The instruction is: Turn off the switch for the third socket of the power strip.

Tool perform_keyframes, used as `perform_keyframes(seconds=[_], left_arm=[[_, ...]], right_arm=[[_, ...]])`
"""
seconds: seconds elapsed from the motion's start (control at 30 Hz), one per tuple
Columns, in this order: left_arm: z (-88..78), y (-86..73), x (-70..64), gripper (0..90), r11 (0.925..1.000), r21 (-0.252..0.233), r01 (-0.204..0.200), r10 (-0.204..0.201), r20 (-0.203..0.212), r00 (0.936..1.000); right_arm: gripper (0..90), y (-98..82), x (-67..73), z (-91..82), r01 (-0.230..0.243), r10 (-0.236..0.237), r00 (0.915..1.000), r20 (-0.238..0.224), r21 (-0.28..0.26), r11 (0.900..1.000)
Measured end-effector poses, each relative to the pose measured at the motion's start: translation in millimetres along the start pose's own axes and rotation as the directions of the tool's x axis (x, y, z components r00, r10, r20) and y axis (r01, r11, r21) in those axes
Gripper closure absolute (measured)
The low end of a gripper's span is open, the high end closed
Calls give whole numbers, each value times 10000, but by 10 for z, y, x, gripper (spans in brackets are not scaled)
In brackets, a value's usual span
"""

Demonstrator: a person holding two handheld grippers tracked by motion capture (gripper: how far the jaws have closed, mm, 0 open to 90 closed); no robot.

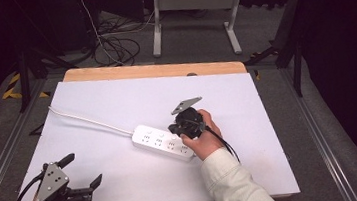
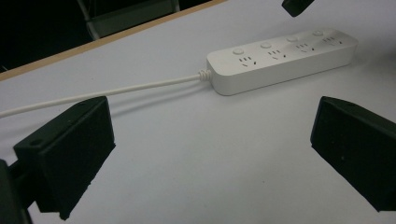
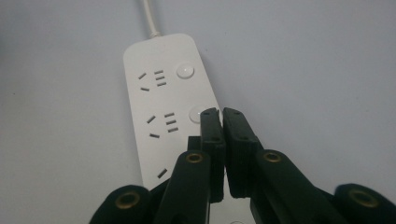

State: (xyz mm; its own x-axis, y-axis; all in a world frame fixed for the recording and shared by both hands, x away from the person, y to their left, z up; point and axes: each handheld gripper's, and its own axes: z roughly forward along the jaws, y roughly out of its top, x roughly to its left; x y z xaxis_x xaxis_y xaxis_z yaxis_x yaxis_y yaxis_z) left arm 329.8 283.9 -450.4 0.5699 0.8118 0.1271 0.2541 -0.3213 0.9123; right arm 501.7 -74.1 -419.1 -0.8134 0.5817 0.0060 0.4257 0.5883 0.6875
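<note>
Your right gripper, jaws closed on nothing, points its tips down at the second switch button of the white power strip, whose long axis runs straight ahead of them mid-table. Your left gripper waits wide open, well apart.

The power strip lies mid-table, its cord running off toward the far-left edge; these 2 are the only obstacles. The right gripper hangs over the strip. The table is bare elsewhere, near side included.
</note>
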Motion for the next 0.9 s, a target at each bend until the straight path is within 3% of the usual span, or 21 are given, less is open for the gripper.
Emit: perform_keyframes(seconds=[0.63, 0.9], left_arm=[[11, 1, 1, 1, 10000, 3, 50, -50, 29, 10000], [11, 1, 3, 1, 10000, 17, 34, -34, 25, 10000]], right_arm=[[858, 66, 88, -164, 413, -408, 9991, 107, -491, 9979], [672, 65, 106, -253, 509, -500, 9987, 118, -948, 9942]])
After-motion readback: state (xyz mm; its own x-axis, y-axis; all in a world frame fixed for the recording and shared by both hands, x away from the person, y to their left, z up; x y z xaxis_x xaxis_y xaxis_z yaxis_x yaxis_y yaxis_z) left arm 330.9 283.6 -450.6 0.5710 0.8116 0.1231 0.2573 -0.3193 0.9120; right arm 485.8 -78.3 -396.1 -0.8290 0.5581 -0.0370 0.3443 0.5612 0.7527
